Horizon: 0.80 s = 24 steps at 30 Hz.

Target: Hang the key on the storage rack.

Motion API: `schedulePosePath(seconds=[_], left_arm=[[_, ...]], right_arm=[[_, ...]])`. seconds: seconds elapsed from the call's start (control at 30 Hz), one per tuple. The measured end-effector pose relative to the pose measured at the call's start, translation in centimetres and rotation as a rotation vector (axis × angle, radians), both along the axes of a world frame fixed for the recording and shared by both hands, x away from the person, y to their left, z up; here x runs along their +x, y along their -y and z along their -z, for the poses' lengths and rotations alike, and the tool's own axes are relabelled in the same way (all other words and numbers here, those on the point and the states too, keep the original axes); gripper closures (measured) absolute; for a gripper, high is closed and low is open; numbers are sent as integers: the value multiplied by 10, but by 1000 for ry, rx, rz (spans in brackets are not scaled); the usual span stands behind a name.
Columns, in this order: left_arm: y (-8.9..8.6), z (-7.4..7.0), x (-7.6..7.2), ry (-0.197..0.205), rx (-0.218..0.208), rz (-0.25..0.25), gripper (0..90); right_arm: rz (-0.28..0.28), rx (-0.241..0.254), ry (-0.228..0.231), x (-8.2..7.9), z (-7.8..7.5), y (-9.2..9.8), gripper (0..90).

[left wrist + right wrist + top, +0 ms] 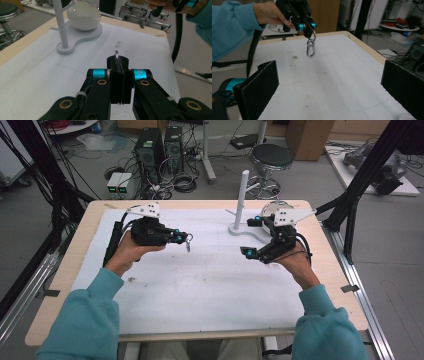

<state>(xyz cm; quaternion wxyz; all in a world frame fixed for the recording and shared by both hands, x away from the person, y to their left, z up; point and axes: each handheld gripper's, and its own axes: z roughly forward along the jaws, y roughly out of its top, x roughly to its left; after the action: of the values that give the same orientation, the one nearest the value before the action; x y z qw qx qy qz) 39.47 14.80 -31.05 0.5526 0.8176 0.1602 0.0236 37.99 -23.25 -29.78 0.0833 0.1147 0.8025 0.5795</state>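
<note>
Two tongs up over the worktop point(150, 320) in the high view: left tongs point(187, 238) pinch a metal clip point(188, 245) that hangs clear of the white mat, right tongs point(252, 237) spread wide, empty, near a white stand point(241, 205). Left gripper view: jaws clamped flat together, clip edge point(116, 53) poking out at the tips, white bowl point(83, 17) on the stand base ahead. Right gripper view: own jaws far apart, clip point(311, 47) dangling from the left tongs point(306, 27) above the mat.
</note>
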Motion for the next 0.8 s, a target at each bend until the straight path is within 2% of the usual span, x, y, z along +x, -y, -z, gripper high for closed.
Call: schedulePosePath(seconds=[0.13, 0.17, 0.2, 0.27, 0.47, 0.57, 0.67, 0.73, 0.8], left_arm=[[6, -3, -6, 22, -39, 36, 889], [8, -4, -7, 24, -48, 43, 889], [10, -4, -8, 30, -52, 47, 889], [12, -5, -10, 35, -57, 61, 890], [22, -5, -15, 33, -78, 109, 889], [25, -4, -16, 27, -84, 117, 889], [25, -1, -17, 38, -100, 120, 889], [25, 3, -17, 24, -114, 121, 889], [25, 6, -18, 23, -117, 118, 889]], right_arm=[[-60, -19, 2, 11, -2, -18, 5], [-60, -19, 2, 11, -2, -18, 5], [-87, -20, -3, 14, -1, -25, 5], [-106, -20, -31, 15, 1, -31, 5], [-157, -36, -48, 17, 7, -48, 6], [-200, -43, -53, 17, 10, -58, 33], [-219, -45, -54, 17, 11, -61, 36], [-230, -50, -50, 17, 12, -65, 45], [-238, -56, -66, 17, 13, -68, 58]])
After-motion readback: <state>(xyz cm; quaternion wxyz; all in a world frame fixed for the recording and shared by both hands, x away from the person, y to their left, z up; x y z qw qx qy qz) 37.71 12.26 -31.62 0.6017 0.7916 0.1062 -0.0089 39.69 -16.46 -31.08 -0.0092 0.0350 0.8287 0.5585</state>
